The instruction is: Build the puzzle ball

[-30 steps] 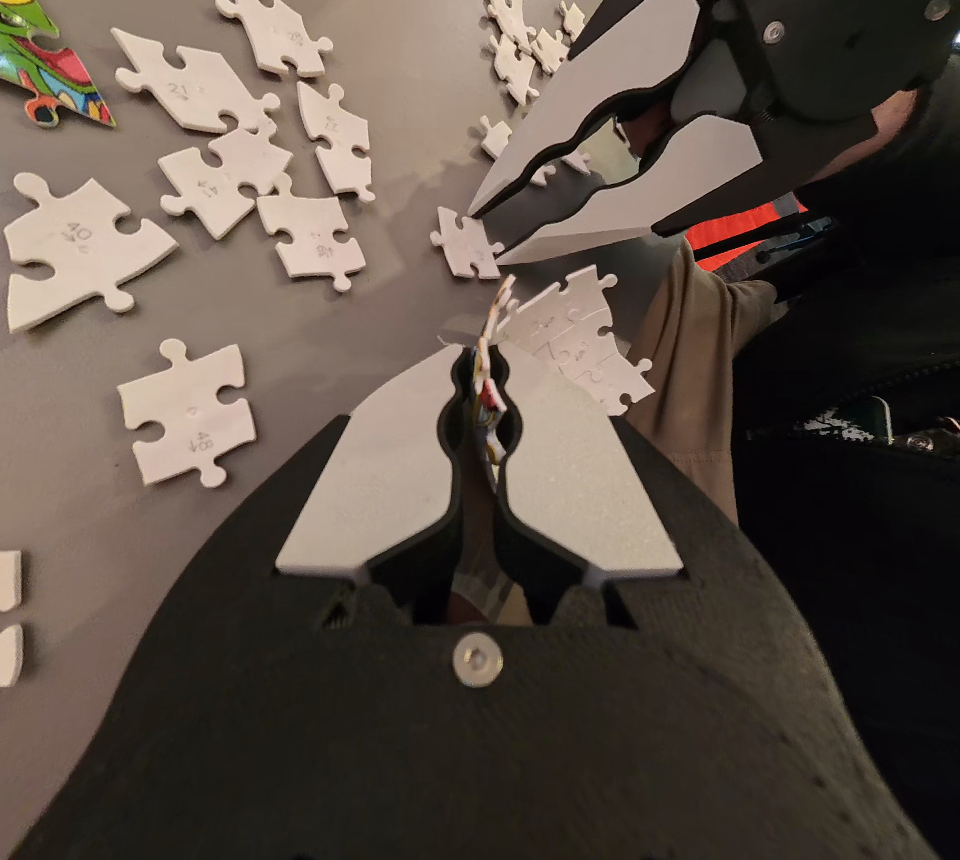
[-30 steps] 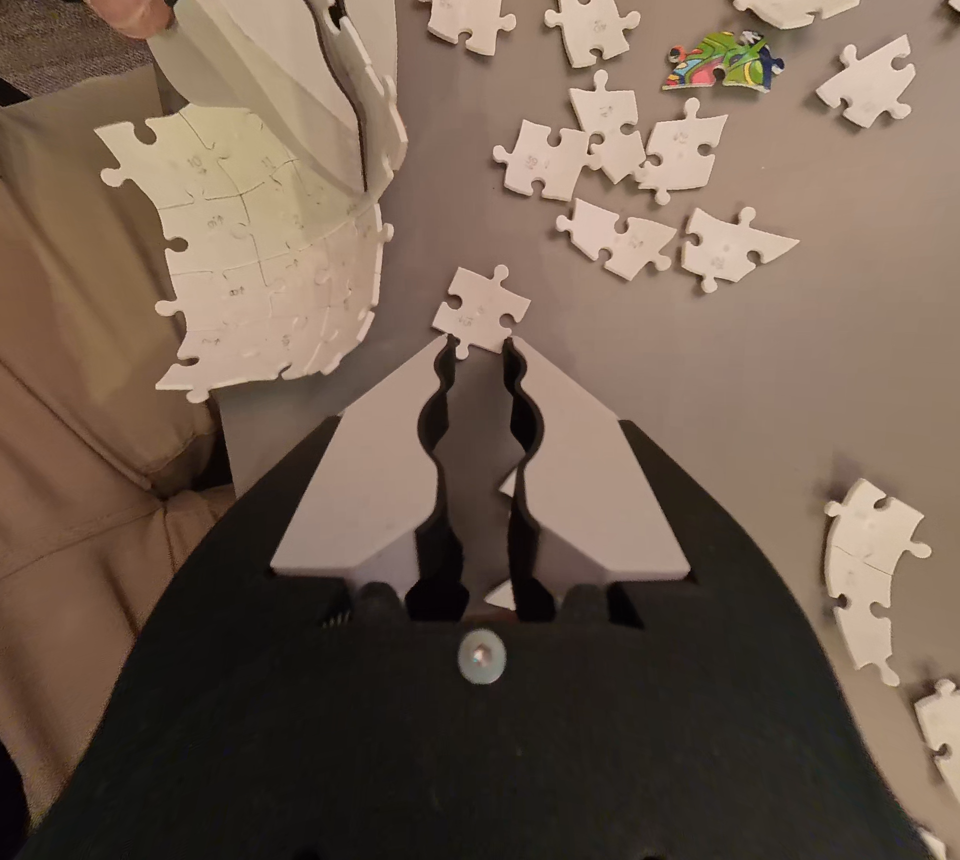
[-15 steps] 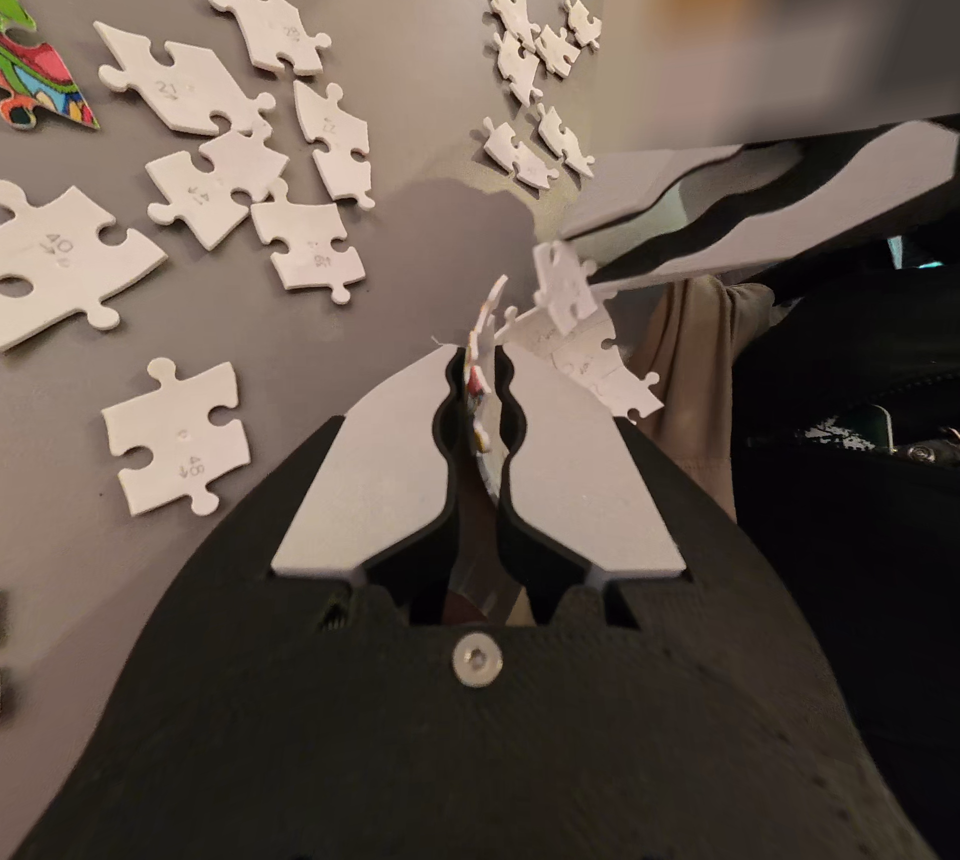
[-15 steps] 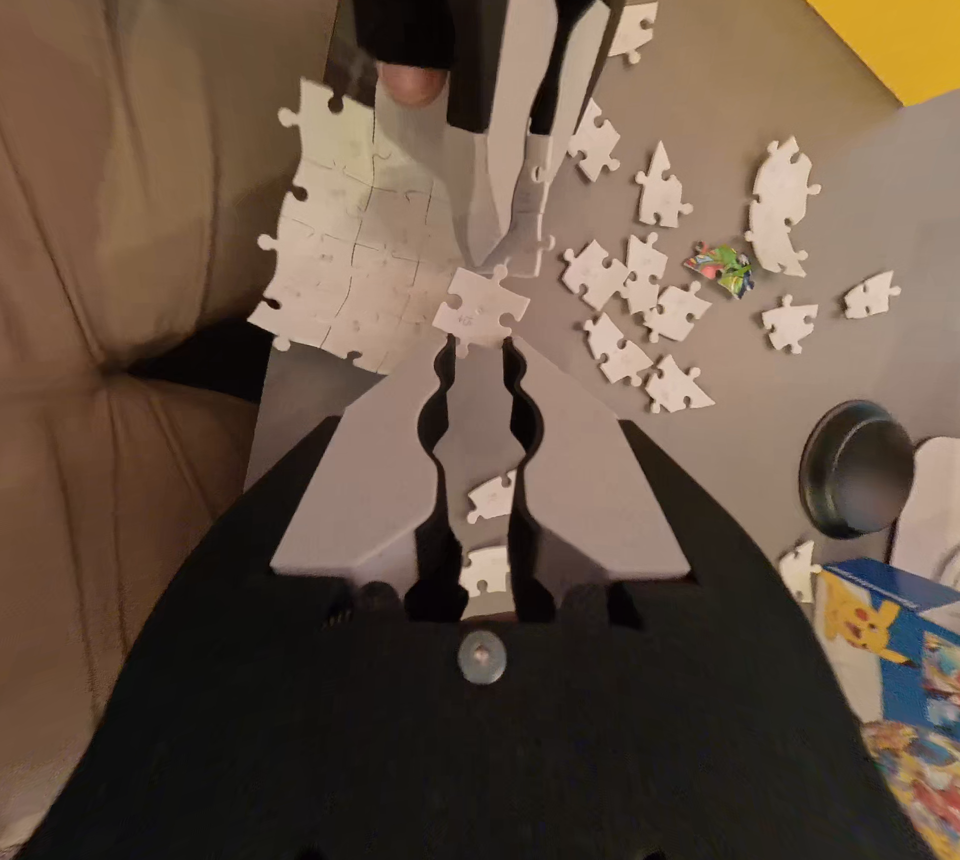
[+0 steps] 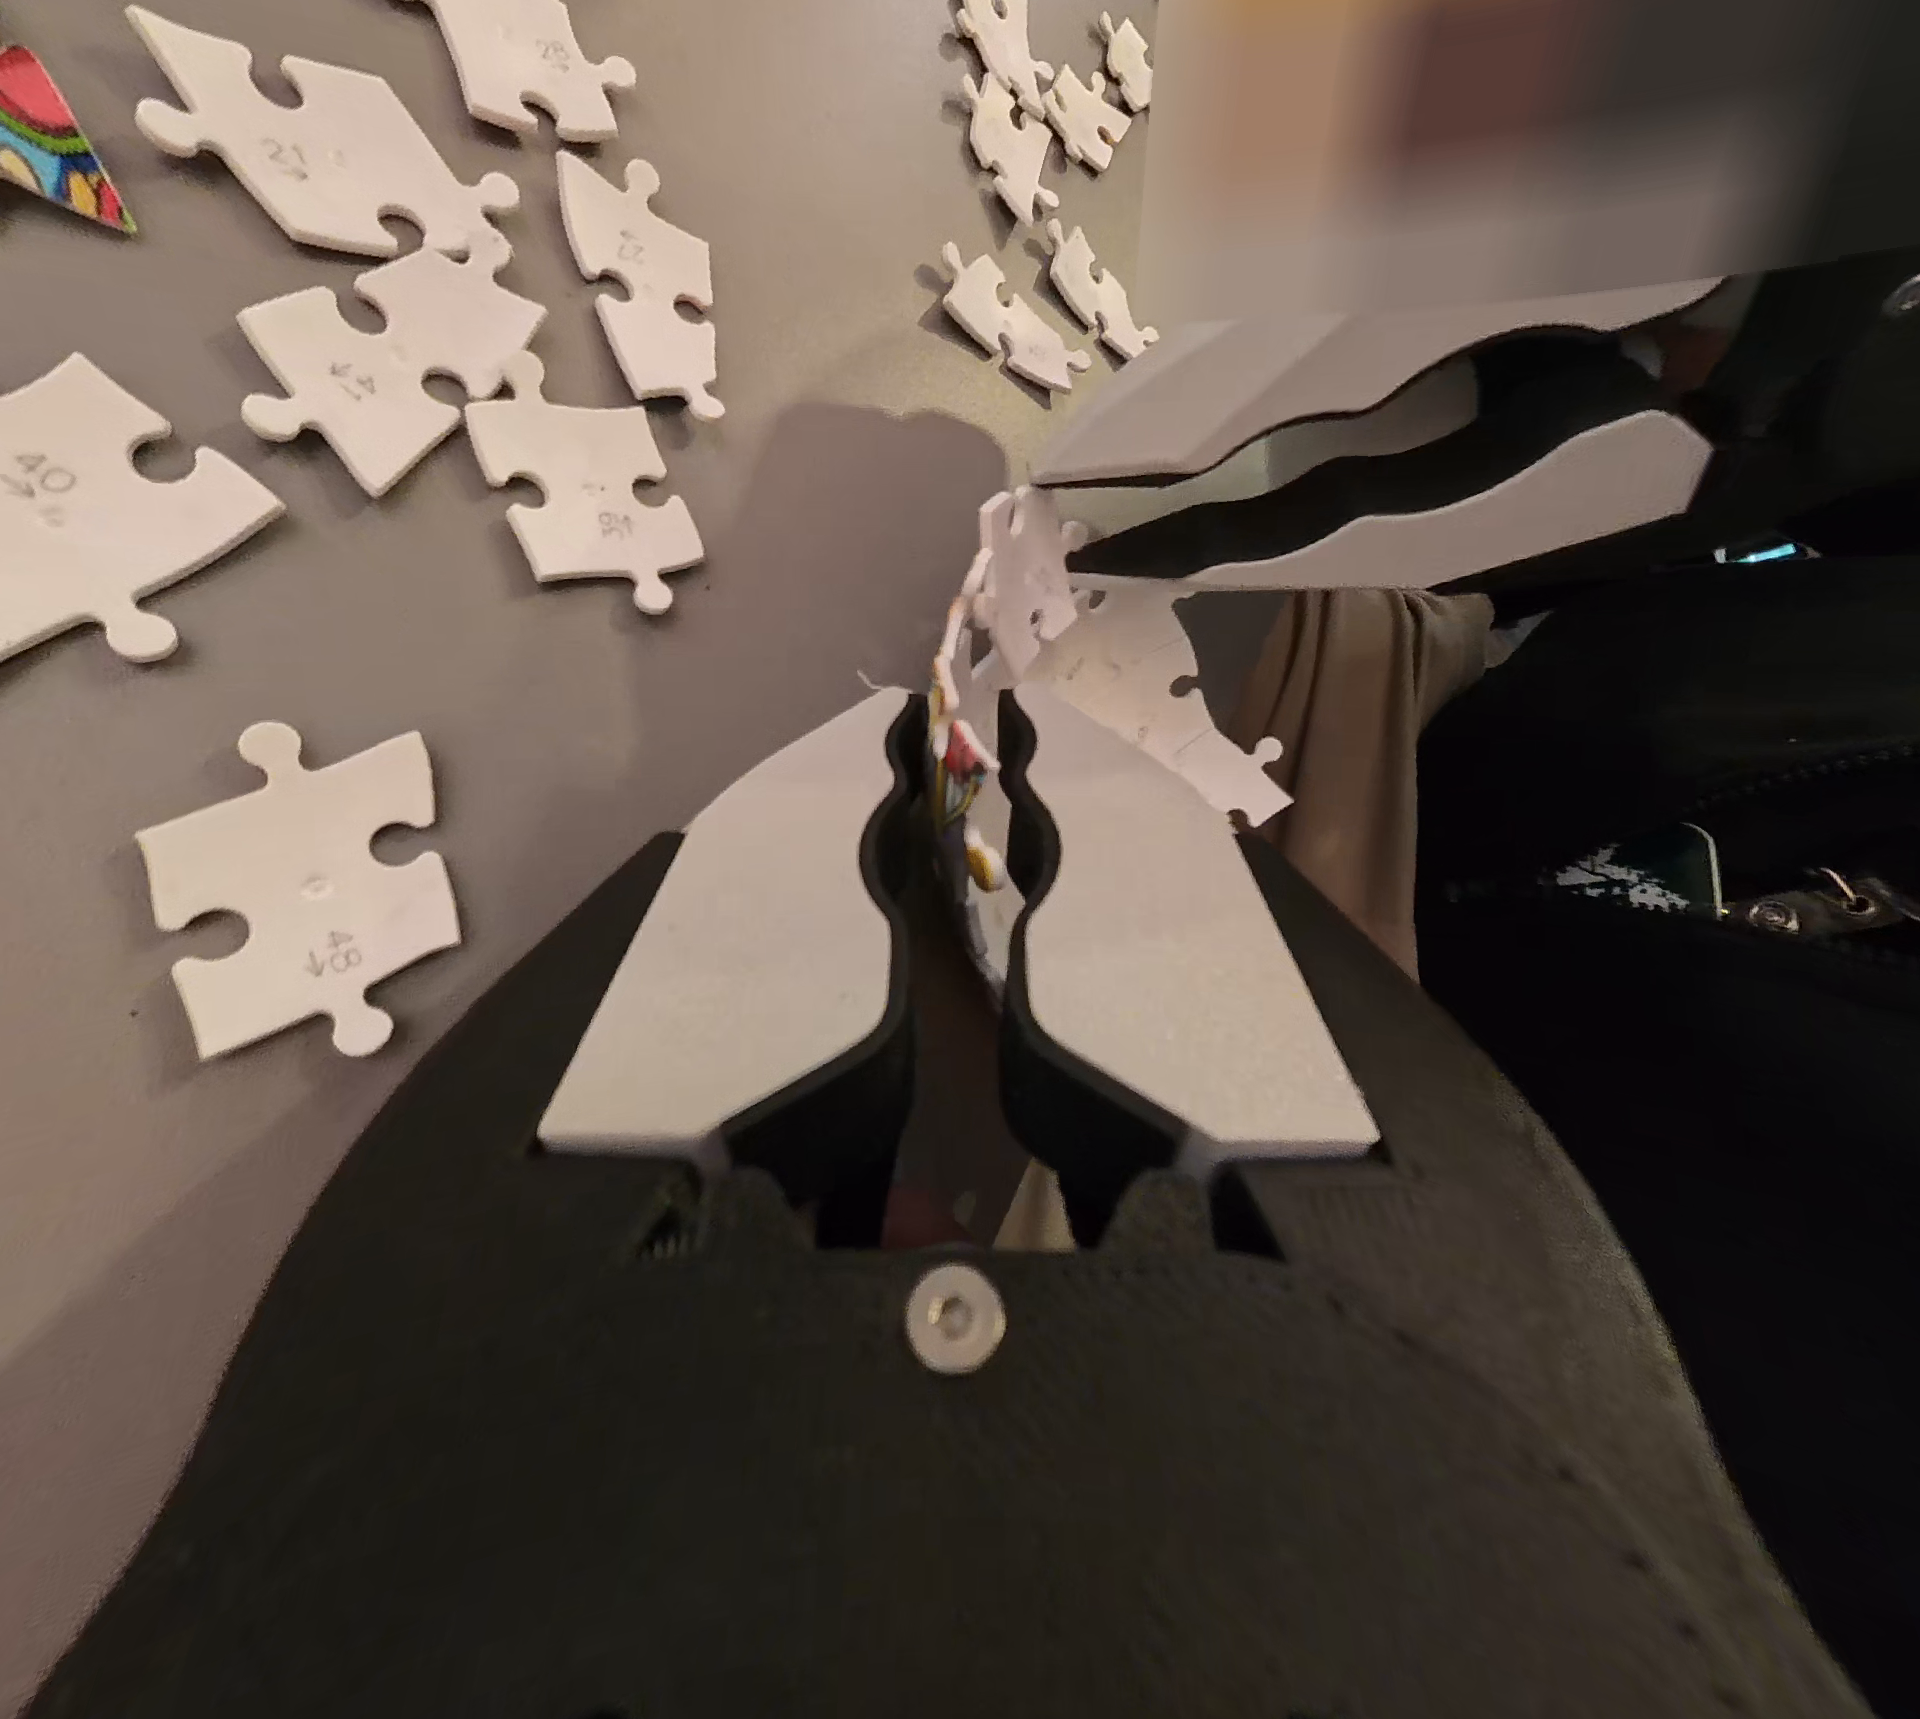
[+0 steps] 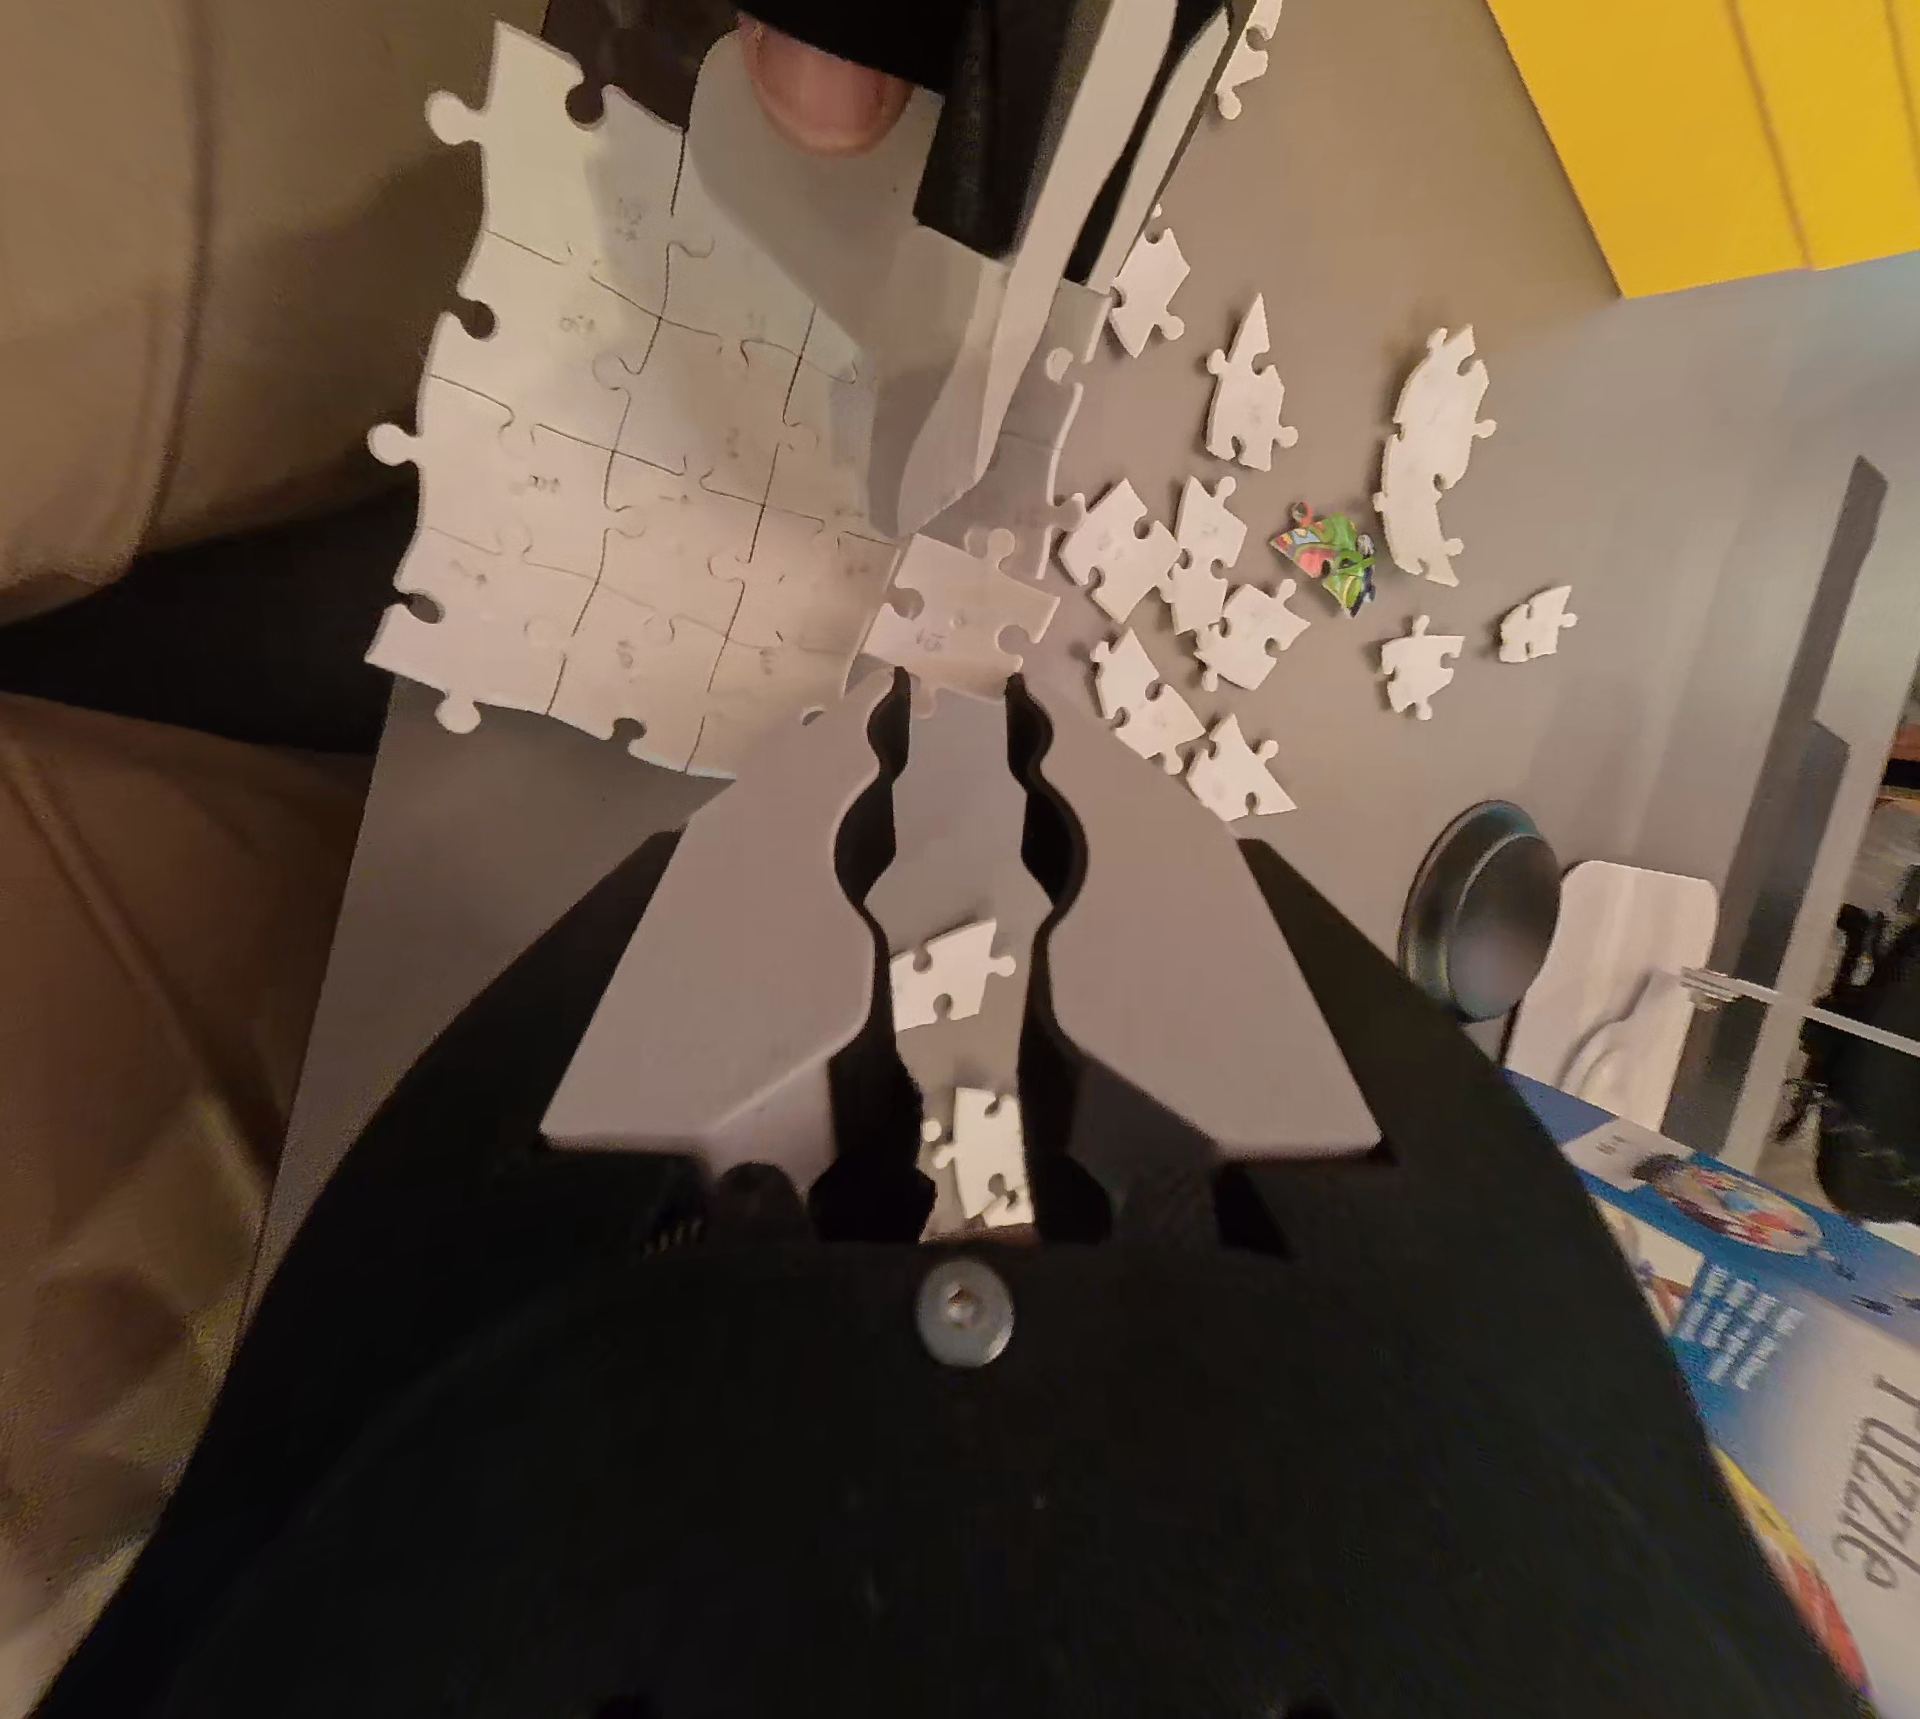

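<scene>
Since a second ago, the single white jigsaw piece (image 6: 961, 615) has gone from the grey counter (image 5: 810, 111) up to the curved white sheet of joined puzzle pieces (image 6: 623, 464), carried clamped in the right claw (image 6: 956, 682). That sheet hangs off the counter's near edge, gripped edge-on by the left claw (image 5: 956, 724), leaving its border free for fitting. Loose white pieces (image 5: 301, 890) lie printed-side down, so their pictures are hidden, and a blurred patch covers the left view's far right.

Curved puzzle-ball panel and one loose piece, white backs showing

The assembled panel (image 6: 623, 506) is held off the grey table; a single piece (image 6: 961, 615) sits touching its open edge.
</scene>
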`<move>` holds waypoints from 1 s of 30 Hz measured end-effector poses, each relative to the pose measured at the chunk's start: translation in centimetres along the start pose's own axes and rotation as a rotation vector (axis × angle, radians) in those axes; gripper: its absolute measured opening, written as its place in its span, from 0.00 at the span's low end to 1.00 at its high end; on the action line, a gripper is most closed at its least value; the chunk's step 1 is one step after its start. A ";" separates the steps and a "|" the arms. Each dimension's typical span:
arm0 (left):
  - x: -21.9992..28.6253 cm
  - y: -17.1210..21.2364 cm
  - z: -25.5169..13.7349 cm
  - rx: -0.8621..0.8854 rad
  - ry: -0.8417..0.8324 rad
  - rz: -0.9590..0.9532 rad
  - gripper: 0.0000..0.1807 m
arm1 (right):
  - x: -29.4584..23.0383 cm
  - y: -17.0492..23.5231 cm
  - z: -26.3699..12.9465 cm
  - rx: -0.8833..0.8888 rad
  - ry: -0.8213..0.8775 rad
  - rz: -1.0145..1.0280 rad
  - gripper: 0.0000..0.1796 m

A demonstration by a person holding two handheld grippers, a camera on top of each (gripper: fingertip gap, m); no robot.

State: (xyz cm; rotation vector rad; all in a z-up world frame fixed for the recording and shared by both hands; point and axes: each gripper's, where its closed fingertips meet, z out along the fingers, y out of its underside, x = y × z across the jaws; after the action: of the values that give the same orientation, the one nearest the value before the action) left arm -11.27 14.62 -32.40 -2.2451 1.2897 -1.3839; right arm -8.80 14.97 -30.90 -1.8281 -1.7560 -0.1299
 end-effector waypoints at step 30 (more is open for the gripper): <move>-0.4 -0.4 0.6 0.014 -0.057 -0.055 0.09 | 0.3 0.7 -0.5 -0.001 0.016 0.005 0.06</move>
State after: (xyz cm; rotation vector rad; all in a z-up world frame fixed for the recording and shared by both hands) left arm -10.60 15.02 -32.80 -2.3096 1.2053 -1.3326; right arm -7.91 15.08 -30.58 -1.8267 -1.7406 -0.1428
